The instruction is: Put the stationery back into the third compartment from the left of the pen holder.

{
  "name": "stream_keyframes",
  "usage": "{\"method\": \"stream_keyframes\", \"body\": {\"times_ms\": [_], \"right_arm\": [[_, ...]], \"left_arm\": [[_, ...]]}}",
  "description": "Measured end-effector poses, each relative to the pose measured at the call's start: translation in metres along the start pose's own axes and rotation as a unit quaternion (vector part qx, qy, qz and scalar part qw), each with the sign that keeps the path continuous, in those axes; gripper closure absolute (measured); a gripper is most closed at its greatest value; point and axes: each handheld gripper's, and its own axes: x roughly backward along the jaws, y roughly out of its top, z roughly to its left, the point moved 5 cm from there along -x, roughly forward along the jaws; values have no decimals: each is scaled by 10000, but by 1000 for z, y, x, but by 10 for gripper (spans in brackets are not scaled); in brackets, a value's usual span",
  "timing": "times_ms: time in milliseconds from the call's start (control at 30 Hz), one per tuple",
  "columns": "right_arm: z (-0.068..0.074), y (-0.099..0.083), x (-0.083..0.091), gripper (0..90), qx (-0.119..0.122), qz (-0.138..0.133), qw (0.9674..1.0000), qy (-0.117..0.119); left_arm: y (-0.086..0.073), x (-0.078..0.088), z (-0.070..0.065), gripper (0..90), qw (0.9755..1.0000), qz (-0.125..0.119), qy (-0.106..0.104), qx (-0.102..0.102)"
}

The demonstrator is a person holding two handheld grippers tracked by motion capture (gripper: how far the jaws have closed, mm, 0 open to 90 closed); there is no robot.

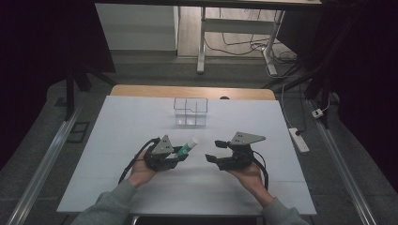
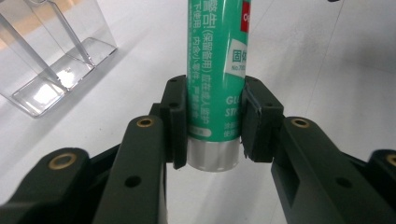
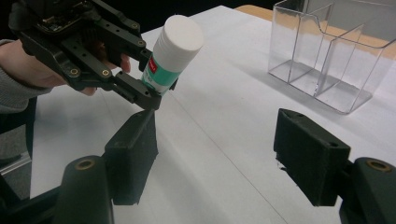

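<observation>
Left tongs (image 1: 180, 151): clamped on a green glue stick (image 1: 187, 147) near its grey base, white cap pointing away, held above the white surface (image 1: 117, 140). Right tongs (image 1: 213, 151): jaws wide apart, holding nothing, near the stick. Clear divided organizer (image 1: 190, 111): upright, farther back on the surface, well apart from both.

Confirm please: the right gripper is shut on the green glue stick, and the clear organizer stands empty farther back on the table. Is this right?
One detail is wrong: the left gripper is the one shut on the green glue stick, as the left gripper view shows. The right gripper is open and holds nothing. The clear organizer does stand empty farther back on the table.
</observation>
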Motion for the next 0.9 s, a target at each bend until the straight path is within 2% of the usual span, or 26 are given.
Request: {"method": "stream_keyframes", "body": {"times_ms": [267,400,567,900], "right_arm": [[3,1,-2,294,-41,-62,10000,36],[5,1,-4,296,-52,-106,9999,26],[6,0,-7,296,-139,-130,9998,79],[12,0,-17,314,-234,-142,9994,217]], "left_arm": [[3,-4,-5,651,9999,-69,-138,69],[3,-6,-7,651,9999,-72,-140,68],[4,-11,-11,650,9998,-67,-160,7],[8,-24,-25,650,9995,1,-210,-240]]}}
